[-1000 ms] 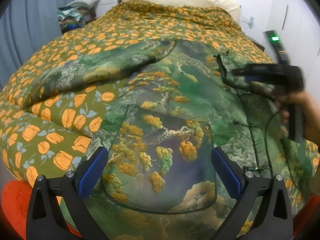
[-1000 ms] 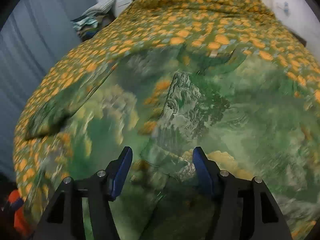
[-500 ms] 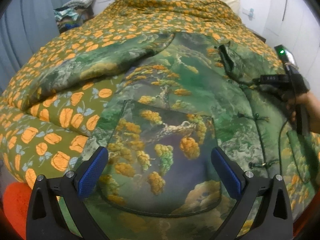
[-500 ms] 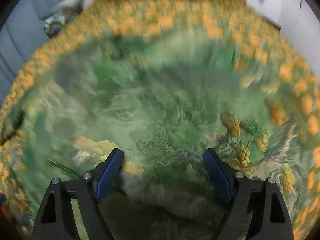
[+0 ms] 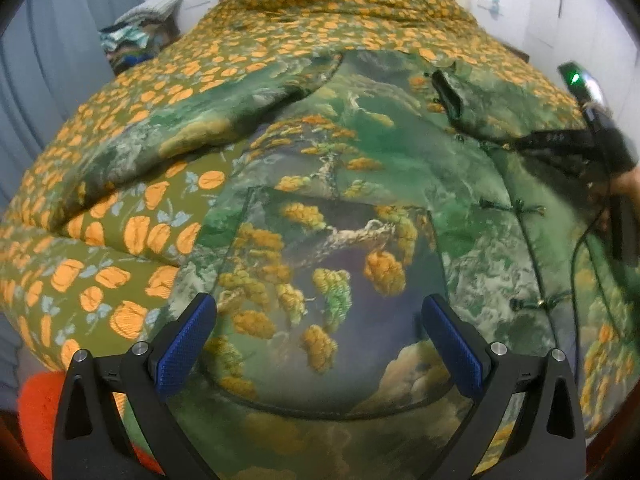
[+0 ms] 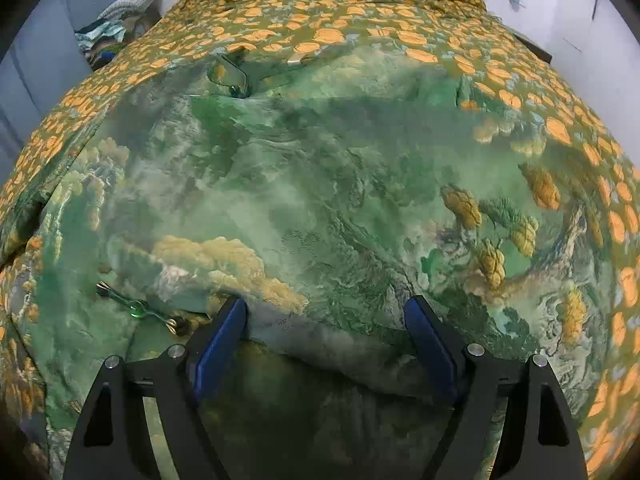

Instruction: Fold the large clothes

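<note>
Since a moment ago the right gripper has swung across to the garment's right half, its jaws having just been opening; they now stand wide apart with a raised fabric fold between them, unpressed. On the left, the left gripper hovers, jaws wide and empty, over the patch pocket. The large green landscape-print jacket lies flat, front up, on the bed's orange-flowered quilt, collar toward the pillow, long axis running away from both. The left view shows the frog-button placket; the right view shows the near fold, nearer the right hand.
</note>
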`<state>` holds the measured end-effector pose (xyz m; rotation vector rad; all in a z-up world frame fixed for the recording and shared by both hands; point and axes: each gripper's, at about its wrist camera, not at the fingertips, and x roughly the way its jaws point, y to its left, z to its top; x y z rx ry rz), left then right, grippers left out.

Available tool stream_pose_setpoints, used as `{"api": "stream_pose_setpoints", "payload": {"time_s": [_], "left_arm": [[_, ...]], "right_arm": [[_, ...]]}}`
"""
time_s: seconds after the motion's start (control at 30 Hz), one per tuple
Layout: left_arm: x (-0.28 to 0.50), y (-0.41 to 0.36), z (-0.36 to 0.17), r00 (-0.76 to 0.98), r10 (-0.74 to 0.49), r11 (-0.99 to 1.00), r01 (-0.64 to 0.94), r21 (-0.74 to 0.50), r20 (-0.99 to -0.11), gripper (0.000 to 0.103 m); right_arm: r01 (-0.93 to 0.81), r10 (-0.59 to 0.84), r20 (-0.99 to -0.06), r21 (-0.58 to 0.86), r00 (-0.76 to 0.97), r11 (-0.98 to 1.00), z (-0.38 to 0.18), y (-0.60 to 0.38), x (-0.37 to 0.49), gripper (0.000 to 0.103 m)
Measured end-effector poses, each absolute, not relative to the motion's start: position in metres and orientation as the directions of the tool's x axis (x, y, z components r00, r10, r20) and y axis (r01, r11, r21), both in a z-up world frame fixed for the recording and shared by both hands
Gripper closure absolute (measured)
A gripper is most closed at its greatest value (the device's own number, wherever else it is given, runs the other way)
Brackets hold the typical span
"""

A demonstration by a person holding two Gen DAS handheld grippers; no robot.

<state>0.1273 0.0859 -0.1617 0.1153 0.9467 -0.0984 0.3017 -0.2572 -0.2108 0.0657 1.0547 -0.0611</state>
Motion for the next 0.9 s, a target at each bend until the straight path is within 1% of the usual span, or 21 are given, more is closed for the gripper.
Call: {"api": "stream_pose_setpoints", "payload": {"time_s": [0.17, 0.27, 0.4, 0.57, 0.7, 0.8, 0.9], "left_arm": [[0.125, 0.095, -0.152, 0.598, -0.045, 0.993, 0.112, 0.028, -0.800, 0.001], [0.126, 0.102, -0.147, 0.607, -0.044, 0.996, 0.091, 0.014, -0.793, 0.001], [0.128, 0.116, -0.138, 0.618, -0.036, 0.999, 0.046, -0.010, -0.785, 0.001], [0.141, 0.144, -0.116, 0.637, -0.059, 0.996, -0.015, -0.088, -0.769, 0.001], [0.171, 0.183, -0.103, 0.643, -0.040, 0.986, -0.099, -0.135, -0.765, 0.001], [0.203, 0.221, -0.111, 0.622, -0.061, 0.963, -0.167, -0.209, -0.781, 0.001], [0.234, 0.268, -0.134, 0.590, -0.073, 0.907, -0.295, -0.299, -0.804, 0.001]], "right_arm": [[0.033, 0.025, -0.812, 0.054, 0.583, 0.998, -0.158, -0.239, 0.262, 0.022], [-0.030, 0.080, -0.762, 0.080, 0.643, 0.996, -0.122, -0.222, 0.214, 0.022], [-0.086, 0.115, -0.724, 0.077, 0.680, 0.993, -0.098, -0.199, 0.150, 0.021], [-0.110, 0.107, -0.693, 0.040, 0.713, 0.993, -0.091, -0.176, 0.071, 0.021], [-0.108, 0.118, -0.702, 0.060, 0.702, 0.992, -0.103, -0.174, 0.039, 0.020], [-0.113, 0.116, -0.713, 0.052, 0.691, 0.992, -0.111, -0.174, 0.031, 0.020], [-0.097, 0.117, -0.718, 0.069, 0.687, 0.993, -0.112, -0.177, 0.031, 0.020]]}}
